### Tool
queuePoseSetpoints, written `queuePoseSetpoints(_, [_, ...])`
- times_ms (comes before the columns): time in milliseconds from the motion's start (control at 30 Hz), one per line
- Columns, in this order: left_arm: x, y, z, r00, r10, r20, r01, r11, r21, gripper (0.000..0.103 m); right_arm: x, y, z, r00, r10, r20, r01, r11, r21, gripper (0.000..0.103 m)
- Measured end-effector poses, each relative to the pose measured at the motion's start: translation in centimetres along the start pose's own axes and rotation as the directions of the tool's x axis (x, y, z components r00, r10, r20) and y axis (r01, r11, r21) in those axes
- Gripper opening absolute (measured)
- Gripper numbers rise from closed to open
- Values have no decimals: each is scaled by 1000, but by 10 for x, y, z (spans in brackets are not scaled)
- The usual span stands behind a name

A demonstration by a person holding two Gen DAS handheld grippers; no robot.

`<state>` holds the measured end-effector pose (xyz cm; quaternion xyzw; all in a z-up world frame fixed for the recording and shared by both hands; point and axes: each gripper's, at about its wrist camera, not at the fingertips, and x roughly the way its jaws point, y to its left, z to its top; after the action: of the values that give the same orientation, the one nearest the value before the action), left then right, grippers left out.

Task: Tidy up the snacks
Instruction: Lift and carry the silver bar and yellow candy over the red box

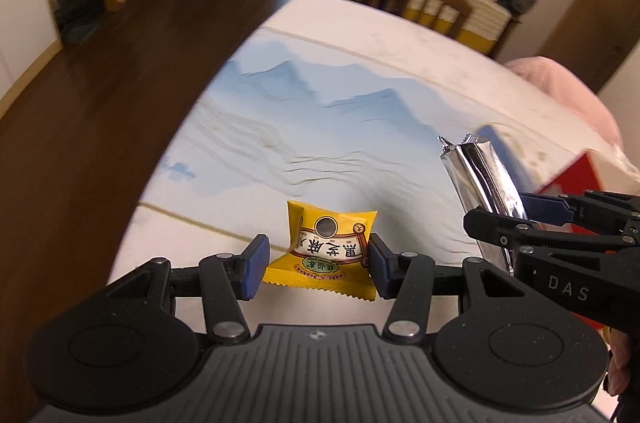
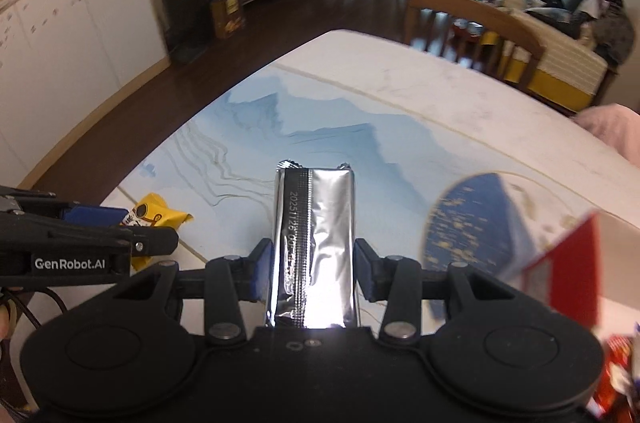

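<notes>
A yellow snack packet (image 1: 326,255) with a printed label sits between the blue pads of my left gripper (image 1: 318,261), which is shut on its two sides just above the table. In the right wrist view the same yellow packet (image 2: 164,217) shows at the left, in the left gripper (image 2: 136,225). My right gripper (image 2: 313,265) is shut on a long silver foil packet (image 2: 316,223) that points away from me, with a date code along its seam. From the left wrist view the foil packet (image 1: 480,179) rises slantwise out of the right gripper (image 1: 500,213).
The table (image 1: 320,103) wears a cloth printed with blue mountains. At the right stand a red box (image 2: 560,263) and a blue round thing with gold specks (image 2: 468,223). Red wrappers (image 2: 616,375) lie at the lower right. A wooden chair (image 2: 472,19) stands beyond the far edge.
</notes>
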<state>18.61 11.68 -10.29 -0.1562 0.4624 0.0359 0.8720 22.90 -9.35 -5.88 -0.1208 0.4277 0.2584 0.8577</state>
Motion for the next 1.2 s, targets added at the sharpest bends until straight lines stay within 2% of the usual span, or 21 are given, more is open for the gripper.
queuePoseSetpoints(300, [-30, -61, 6, 994, -105, 35, 99, 985, 141, 51, -65, -41, -23, 994, -97, 43, 91, 988, 122, 42])
queuePoseSetpoints(600, [-48, -138, 4, 978, -202, 53, 179, 941, 288, 51, -114, -91, -57, 979, -190, 70, 168, 955, 243, 42])
queuePoseSetpoints(933, [-47, -227, -7, 964, -267, 0, 244, 880, 408, 51, -145, -153, -94, 962, -263, 70, 224, 912, 344, 42])
queuePoseSetpoints(1200, [-28, -280, -21, 961, -265, -80, 272, 848, 455, 51, -154, -200, -119, 951, -306, 46, 264, 881, 393, 42])
